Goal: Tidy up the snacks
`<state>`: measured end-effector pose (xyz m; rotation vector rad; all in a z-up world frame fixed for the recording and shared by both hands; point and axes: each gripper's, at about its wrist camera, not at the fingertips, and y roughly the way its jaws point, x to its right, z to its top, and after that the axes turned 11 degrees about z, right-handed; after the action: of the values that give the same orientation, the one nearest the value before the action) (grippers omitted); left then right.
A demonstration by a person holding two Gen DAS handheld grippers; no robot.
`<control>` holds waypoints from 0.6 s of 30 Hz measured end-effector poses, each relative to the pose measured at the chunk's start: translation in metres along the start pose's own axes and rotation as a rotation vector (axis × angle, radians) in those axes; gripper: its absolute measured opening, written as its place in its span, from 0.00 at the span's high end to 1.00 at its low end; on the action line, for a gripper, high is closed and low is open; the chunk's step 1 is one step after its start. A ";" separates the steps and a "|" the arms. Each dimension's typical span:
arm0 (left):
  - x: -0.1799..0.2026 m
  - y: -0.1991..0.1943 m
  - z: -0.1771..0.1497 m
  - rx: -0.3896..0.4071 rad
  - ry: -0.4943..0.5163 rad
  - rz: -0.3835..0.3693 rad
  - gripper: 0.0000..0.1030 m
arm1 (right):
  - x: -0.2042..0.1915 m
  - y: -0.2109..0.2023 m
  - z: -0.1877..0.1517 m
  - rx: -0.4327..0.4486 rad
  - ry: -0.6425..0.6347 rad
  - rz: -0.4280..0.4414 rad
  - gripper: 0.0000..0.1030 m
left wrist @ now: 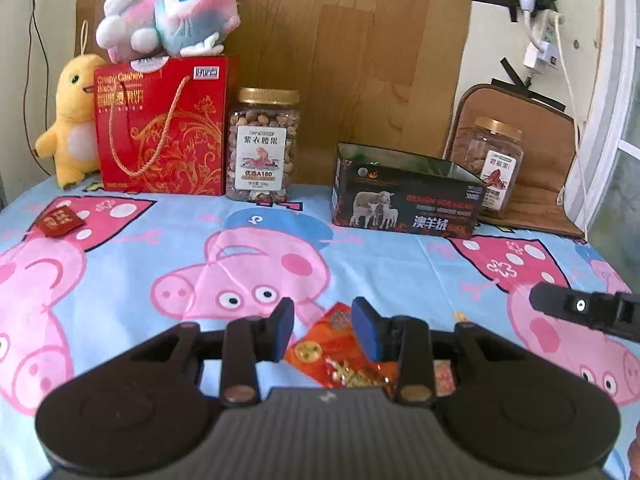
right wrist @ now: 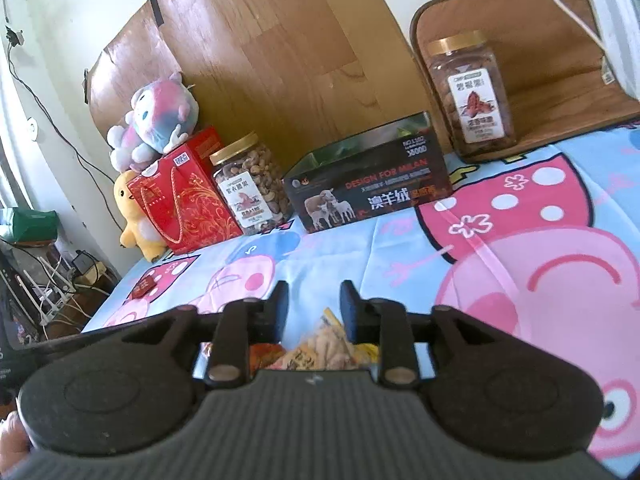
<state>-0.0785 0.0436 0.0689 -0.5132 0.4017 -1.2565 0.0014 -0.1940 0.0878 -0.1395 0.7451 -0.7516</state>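
Jaws of the left gripper (left wrist: 323, 330) stand apart, blue pads clear of a red-and-gold snack packet (left wrist: 340, 356) lying on the cloth between and below them. Right gripper (right wrist: 314, 312): jaws likewise apart, a yellow snack bag (right wrist: 328, 350) under the gap, not pinched; an orange-red packet (right wrist: 266, 350) just left of it. Tip of the right gripper shows at the right edge of the left wrist view.

Cartoon-pig tablecloth (left wrist: 400, 264), blue and pink, covers the table. One small red packet (left wrist: 61, 222) lies alone far left, mid-table.

Back row, left to right: yellow plush chick (left wrist: 74, 120); red gift box (left wrist: 164, 128) with a rope handle, a pink-and-blue plush toy (left wrist: 172, 12) lying on top; nut jar (left wrist: 262, 146), gold lid, touching or just beside the gift box; open black box (left wrist: 404, 196) printed with sheep, well apart from that jar; second nut jar (left wrist: 494, 164) behind its right end, standing on a brown cushion (left wrist: 540, 184).

Wood-grain board (left wrist: 340, 60) leans against the wall behind.
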 end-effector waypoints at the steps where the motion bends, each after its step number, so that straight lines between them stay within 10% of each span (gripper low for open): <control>1: 0.001 -0.005 -0.002 0.010 0.007 0.007 0.68 | -0.002 -0.003 -0.001 0.008 -0.001 -0.003 0.66; 18: -0.008 -0.046 -0.031 0.037 -0.035 -0.056 0.59 | -0.033 -0.046 -0.025 0.109 -0.031 -0.032 0.52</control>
<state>-0.1339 0.0363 0.0693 -0.5170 0.3356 -1.3049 -0.0576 -0.2030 0.1046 -0.0645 0.6721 -0.8172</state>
